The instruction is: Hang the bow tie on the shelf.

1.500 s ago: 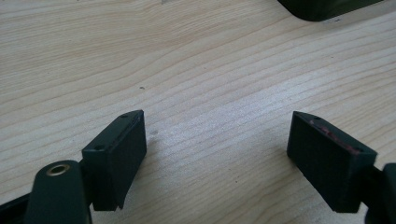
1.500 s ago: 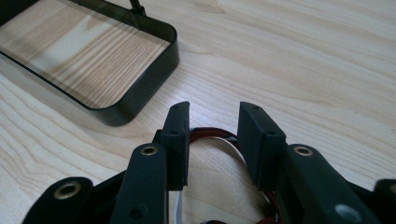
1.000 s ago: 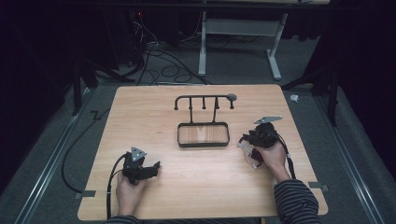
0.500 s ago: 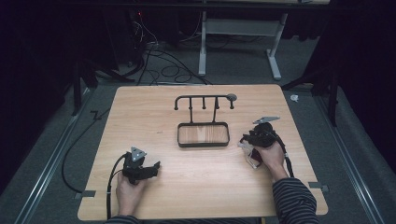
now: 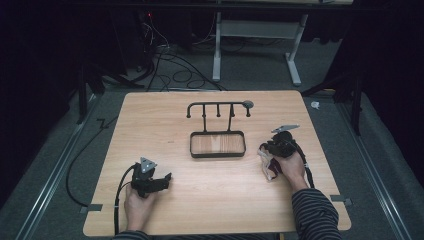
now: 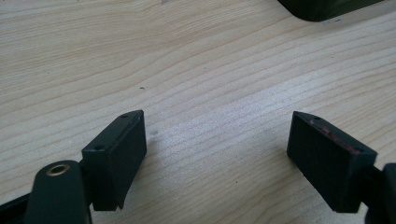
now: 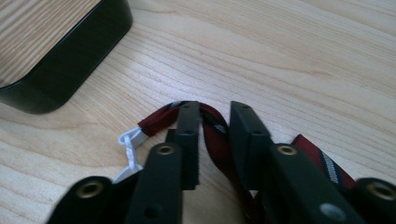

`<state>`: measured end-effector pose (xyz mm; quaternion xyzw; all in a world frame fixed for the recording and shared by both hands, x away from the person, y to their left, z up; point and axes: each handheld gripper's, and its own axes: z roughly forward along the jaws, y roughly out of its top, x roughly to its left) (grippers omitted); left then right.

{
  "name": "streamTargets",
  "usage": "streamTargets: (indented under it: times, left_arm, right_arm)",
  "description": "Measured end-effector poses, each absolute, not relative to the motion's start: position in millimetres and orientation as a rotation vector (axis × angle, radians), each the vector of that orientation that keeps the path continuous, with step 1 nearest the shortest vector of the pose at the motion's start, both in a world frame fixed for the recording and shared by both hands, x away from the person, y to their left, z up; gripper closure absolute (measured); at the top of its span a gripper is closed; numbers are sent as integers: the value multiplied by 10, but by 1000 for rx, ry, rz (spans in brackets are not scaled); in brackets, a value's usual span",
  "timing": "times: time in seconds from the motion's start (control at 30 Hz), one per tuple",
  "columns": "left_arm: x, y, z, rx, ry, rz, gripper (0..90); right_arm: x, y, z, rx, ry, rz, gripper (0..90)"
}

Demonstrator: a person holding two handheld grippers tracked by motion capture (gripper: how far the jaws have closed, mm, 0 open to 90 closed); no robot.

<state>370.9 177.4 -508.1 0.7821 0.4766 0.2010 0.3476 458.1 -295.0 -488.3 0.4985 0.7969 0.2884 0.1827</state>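
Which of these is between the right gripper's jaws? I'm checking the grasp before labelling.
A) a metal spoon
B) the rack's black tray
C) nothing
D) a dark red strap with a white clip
D: in the right gripper view, the right gripper pinches the dark red strap, with its white clip beside it.

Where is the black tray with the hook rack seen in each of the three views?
High view: the black tray sits at the table's centre, its hook rack behind it.
Left gripper view: one dark corner at the top edge, right of centre.
Right gripper view: a rounded corner at the upper left, beyond the red strap.
Shared landmark: the tray's black rim.
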Motion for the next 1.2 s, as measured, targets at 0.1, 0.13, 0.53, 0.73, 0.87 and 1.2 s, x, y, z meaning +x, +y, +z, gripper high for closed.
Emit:
streamTargets:
  times: [0.1,0.13,0.53,0.73,0.87,1.2]
  left_arm:
    - [3709,1774,-5081,2028,1236,521,203]
    - [3709,1774,-5081,2028,1236,521,203]
    - [3709,1774,-5081,2028,1236,521,203]
    - [3709,1773,-5081,2028,1236,522,203]
    - [3709,1773,-5081,2028,1236,522,203]
    - [3709,1773,-5081,2028,1236,522,202]
  right_arm:
    - [4578,-2960,-4881,1399,2259,815,859]
    - [4576,-2961,-4881,1393,2264,815,883]
    - [4516,-2976,-4775,1361,2247,862,900]
    - [4410,-3035,-4610,1349,2211,939,900]
    - [4315,-3052,-4470,1326,2182,993,900]
    - [4069,-3090,-4100,1253,2108,1087,900]
